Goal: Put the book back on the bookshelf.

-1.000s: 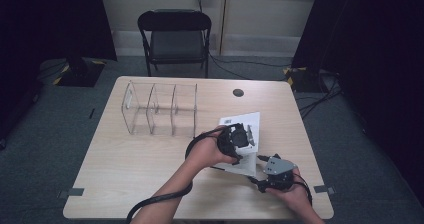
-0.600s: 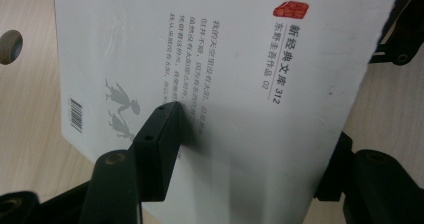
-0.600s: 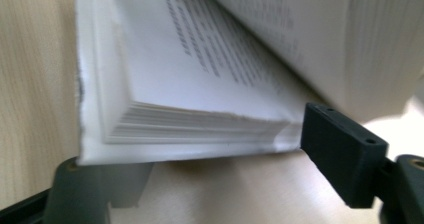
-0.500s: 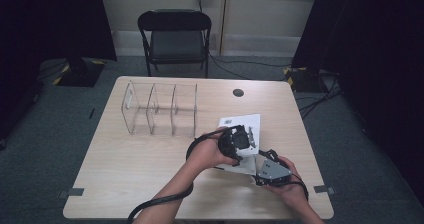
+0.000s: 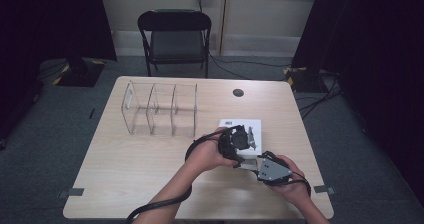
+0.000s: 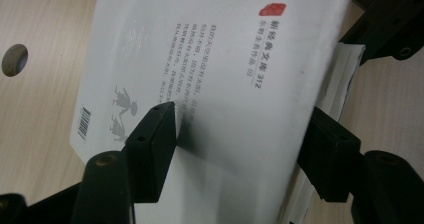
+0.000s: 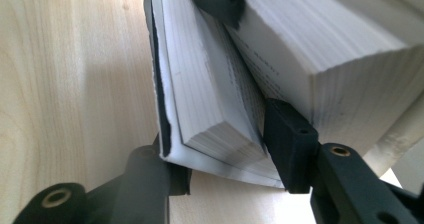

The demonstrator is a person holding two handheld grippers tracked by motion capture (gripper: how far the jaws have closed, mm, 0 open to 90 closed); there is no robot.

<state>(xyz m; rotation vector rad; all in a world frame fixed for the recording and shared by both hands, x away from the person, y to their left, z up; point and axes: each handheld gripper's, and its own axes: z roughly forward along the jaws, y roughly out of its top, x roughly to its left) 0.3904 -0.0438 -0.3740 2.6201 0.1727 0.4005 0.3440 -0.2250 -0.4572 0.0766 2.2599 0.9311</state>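
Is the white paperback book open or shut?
Partly open: the white paperback book shows its pages split into two blocks, with the right gripper clamped around the lower block.

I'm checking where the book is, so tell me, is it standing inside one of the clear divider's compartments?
No, the book lies on the table to the right of the clear divider, outside its compartments.

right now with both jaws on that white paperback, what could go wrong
1. The right gripper has just been closing on a lower block of pages of the white paperback book, with one jaw wedged into the gap. Lifting further could crease or tear those pages.
2. The left gripper straddles the back cover, and how firmly it holds cannot be told. The upper block may flop shut or slide.
3. The book lies near the edge of the light wooden table and could be dragged off.
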